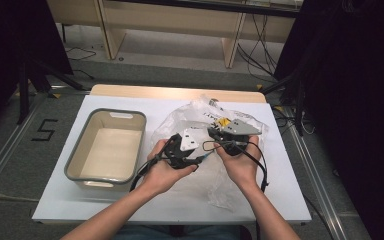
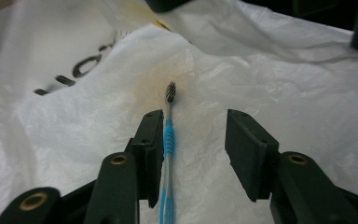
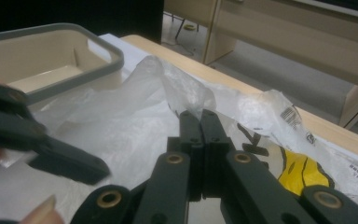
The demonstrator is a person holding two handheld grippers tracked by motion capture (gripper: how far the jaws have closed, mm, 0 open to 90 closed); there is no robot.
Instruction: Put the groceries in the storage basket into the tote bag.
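Toothbrush (image 2: 168, 140): blue ribbed grip, dark bristles, lying on plastic bag (image 2: 279, 79).

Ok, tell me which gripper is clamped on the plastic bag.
The right gripper: its jaws are shut on a fold of the plastic bag. The left gripper stands open, a toothbrush lying between its jaws.

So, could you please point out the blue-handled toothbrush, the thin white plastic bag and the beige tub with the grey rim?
blue-handled toothbrush (image 2: 168, 140), left gripper view, on its blue grip.
thin white plastic bag (image 2: 298, 88), left gripper view, on bare film.
beige tub with grey rim (image 1: 141, 145), high view, on its right rim.
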